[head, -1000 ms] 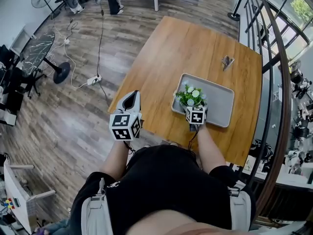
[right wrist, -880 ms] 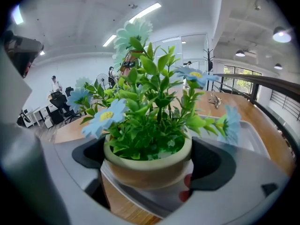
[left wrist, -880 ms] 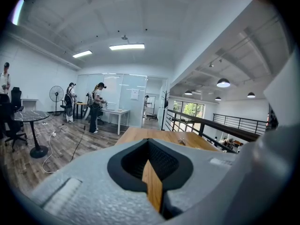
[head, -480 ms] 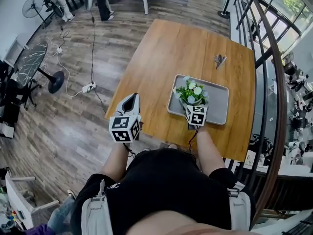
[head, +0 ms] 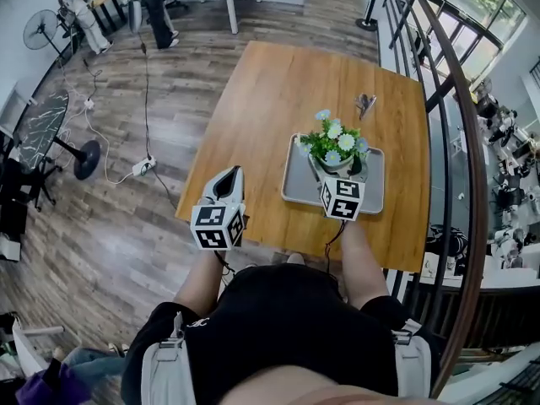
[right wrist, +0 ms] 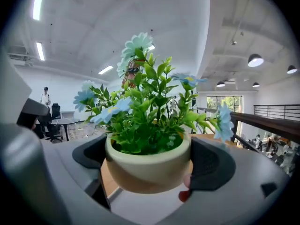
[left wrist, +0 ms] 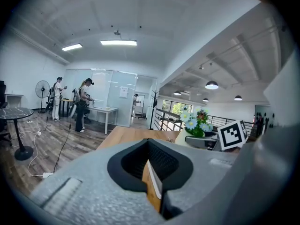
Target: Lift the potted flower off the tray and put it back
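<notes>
Lifting of the potted flower (right wrist: pixel 147 161). The pot is clamped across its rounded body by the fingers (right wrist: pixel 213 165) of the right gripper (head: pixel 337 174), one dark pad on each side, just below the rim. In the right gripper view the grey tray (head: pixel 295 188) is seen beneath the pot, and the pot is judged to hang clear of it, roughly over the tray's middle. The tray itself lies on the wooden tabletop (head: pixel 270 99), near the edge closest to the person.

The left gripper (head: pixel 224 184) is held beyond the tabletop's near-left corner, well apart from the tray. Its fingers are drawn together to a thin slit and nothing is gripped between them.

The pot is judged to be small, light and rigid, with a smooth glazed-looking wall that could slip if squeezed too loosely. The leaves and pale blue blossoms look soft and easily bent, so they are best left untouched. The widest part of the pot wall, as taken here, is judged the soundest hold. The pot should be kept upright and lowered flat onto the tray.
</notes>
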The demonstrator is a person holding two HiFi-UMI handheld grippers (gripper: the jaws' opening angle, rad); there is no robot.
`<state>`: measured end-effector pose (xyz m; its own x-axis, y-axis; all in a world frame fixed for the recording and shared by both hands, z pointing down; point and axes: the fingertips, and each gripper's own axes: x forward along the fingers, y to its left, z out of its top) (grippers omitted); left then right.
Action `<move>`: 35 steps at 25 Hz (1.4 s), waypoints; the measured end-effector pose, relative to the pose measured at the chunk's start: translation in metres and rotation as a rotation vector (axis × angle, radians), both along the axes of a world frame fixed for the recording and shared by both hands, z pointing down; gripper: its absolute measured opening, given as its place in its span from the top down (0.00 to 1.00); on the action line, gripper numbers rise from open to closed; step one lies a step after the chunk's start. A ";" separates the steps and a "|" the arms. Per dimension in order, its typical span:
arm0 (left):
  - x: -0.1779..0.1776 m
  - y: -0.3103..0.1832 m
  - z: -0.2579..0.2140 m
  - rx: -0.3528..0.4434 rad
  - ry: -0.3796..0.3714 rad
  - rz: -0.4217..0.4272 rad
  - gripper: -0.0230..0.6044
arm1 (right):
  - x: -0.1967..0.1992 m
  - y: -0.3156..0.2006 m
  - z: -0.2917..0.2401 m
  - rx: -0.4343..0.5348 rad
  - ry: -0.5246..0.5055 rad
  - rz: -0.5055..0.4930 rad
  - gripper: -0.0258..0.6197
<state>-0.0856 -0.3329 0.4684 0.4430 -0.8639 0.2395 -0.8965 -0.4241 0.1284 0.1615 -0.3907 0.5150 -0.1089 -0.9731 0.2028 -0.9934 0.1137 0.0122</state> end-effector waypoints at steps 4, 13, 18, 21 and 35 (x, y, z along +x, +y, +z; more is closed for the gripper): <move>0.016 -0.003 0.001 0.000 0.008 0.052 0.94 | 0.015 0.015 -0.034 0.052 -0.007 0.052 0.11; 0.068 -0.006 -0.003 0.000 0.007 0.216 0.94 | 0.036 0.057 -0.046 0.081 -0.007 0.132 0.12; 0.099 -0.006 -0.003 -0.003 0.010 0.279 0.94 | 0.064 0.088 -0.059 0.106 -0.015 0.199 0.13; 0.121 -0.005 -0.002 -0.005 0.012 0.325 0.94 | 0.084 0.105 -0.063 0.116 -0.026 0.251 0.13; 0.186 0.015 -0.006 0.004 0.007 0.453 0.94 | 0.129 0.156 -0.063 0.126 -0.053 0.352 0.13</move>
